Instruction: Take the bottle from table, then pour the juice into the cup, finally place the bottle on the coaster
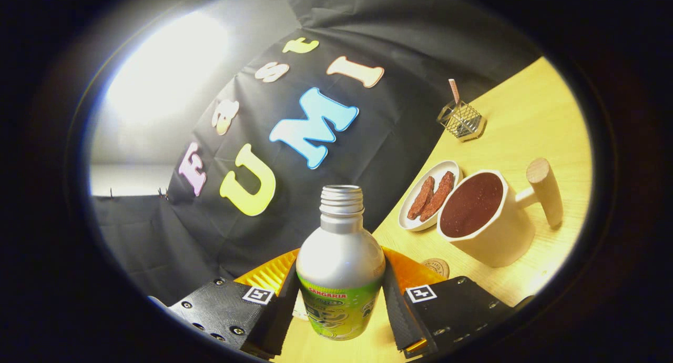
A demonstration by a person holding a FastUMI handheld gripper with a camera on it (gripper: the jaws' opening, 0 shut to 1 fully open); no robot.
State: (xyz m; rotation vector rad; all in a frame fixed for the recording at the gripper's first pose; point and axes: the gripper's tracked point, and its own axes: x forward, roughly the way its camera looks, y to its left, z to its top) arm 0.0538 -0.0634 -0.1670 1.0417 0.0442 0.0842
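your gripper [340, 300] is clamped on the aluminium juice bottle [340, 258], one finger pressed against each side of its lower body, so the opening is just as wide as the bottle. the bottle stands between the fingers with its cap off, the bare threaded neck pointing to twelve o'clock, and the whole scene is tilted around it (the table runs off at a slant toward two o'clock).

at about two o'clock from the bottle sits the white cup [486, 221], filled nearly to the rim with dark reddish-brown juice, its wooden peg handle [545, 190] sticking out on the far side. touching the cup at its ten o'clock is a small white oval dish [418, 223] with two brown strips lying in it. a round cork coaster [436, 266] lies on the wooden table [531, 116] just beside your right finger, between it and the cup's base. well beyond, at one o'clock, a wire holder [462, 122] stands with a striped straw [454, 91] in it.
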